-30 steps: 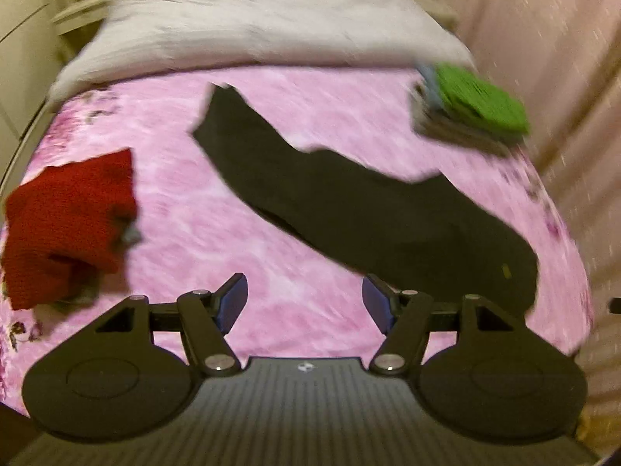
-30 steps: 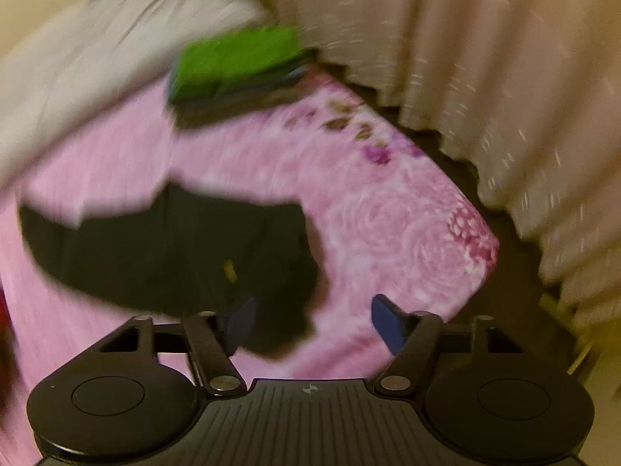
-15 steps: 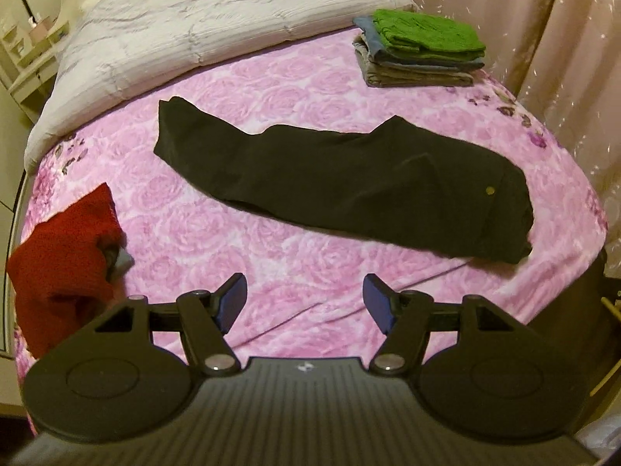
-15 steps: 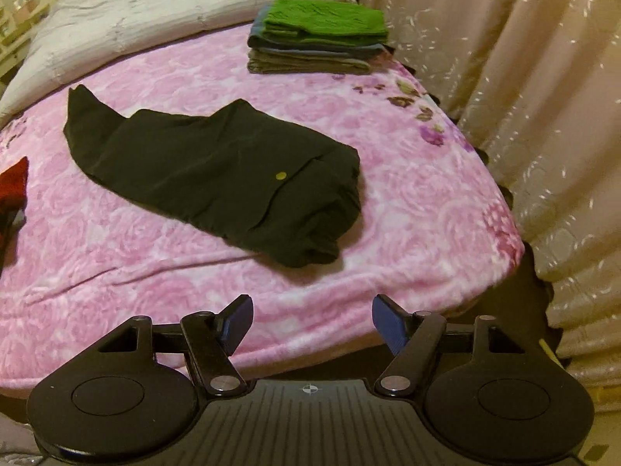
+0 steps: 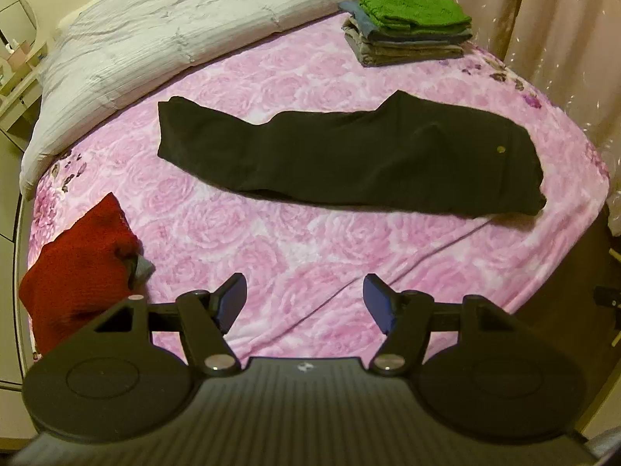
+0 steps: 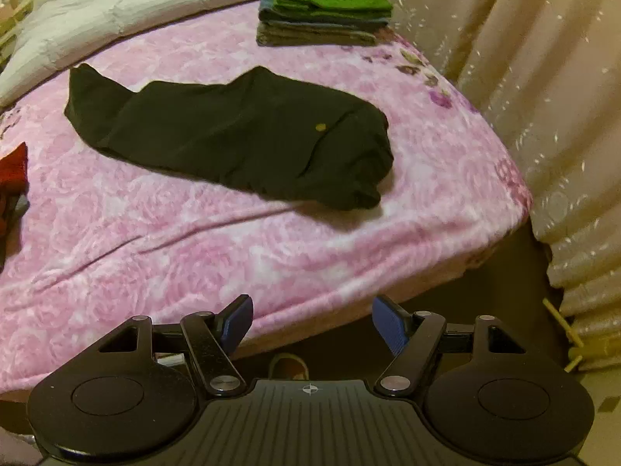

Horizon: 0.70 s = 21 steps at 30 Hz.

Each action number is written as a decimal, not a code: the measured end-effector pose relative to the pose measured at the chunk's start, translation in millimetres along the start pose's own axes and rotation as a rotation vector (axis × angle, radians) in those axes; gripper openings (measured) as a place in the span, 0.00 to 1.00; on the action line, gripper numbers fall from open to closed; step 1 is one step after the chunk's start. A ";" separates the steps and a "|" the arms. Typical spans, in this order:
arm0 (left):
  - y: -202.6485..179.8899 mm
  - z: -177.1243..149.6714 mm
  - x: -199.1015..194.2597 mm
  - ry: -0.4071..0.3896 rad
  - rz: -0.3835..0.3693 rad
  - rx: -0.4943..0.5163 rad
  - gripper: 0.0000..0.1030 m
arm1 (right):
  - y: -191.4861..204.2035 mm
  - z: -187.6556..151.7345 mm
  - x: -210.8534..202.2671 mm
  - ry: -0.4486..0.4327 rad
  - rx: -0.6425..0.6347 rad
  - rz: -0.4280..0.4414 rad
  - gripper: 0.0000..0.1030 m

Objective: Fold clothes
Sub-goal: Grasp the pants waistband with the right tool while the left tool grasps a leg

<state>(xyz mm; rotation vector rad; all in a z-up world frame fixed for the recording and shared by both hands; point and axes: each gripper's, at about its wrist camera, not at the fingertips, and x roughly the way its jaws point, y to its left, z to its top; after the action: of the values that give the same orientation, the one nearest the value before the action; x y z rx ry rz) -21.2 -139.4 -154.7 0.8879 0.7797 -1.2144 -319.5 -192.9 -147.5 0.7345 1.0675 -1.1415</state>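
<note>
Black trousers (image 5: 349, 155) lie folded lengthwise across the pink rose-patterned bed (image 5: 252, 240), waist end to the right with a small yellow dot; they also show in the right wrist view (image 6: 240, 136). My left gripper (image 5: 304, 303) is open and empty, held above the bed's near edge, well short of the trousers. My right gripper (image 6: 310, 320) is open and empty, off the bed's front edge. A red knit garment (image 5: 77, 268) lies bunched at the bed's left edge.
A stack of folded clothes (image 5: 411, 27) topped by a green one sits at the far right corner; it also shows in the right wrist view (image 6: 326, 11). A grey-white duvet (image 5: 174, 27) lies across the back. Beige curtains (image 6: 524, 77) hang at the right.
Both grippers have pulled back from the bed and steadied; the trousers now appear farther away. The jaws stay open. The clothes have not moved.
</note>
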 end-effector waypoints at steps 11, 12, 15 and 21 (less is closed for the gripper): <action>17.8 16.1 25.7 -0.008 -0.071 -0.177 0.61 | -29.0 22.3 12.6 -0.032 0.025 -0.009 0.69; 22.0 17.5 31.3 -0.004 -0.077 -0.220 0.61 | -34.9 26.5 15.7 -0.034 0.030 0.004 0.69; 34.0 20.9 48.2 0.002 -0.086 -0.339 0.61 | -56.1 39.3 26.0 -0.044 0.061 0.052 0.69; 43.4 22.1 96.0 0.027 -0.026 -0.462 0.61 | -102.8 61.2 71.5 -0.023 0.216 0.193 0.69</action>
<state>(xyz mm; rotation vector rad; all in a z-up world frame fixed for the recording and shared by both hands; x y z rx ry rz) 39.9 -196.4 -222.5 0.5153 1.0428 -0.9875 -396.5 -301.9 -187.7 0.9705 0.8415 -1.1058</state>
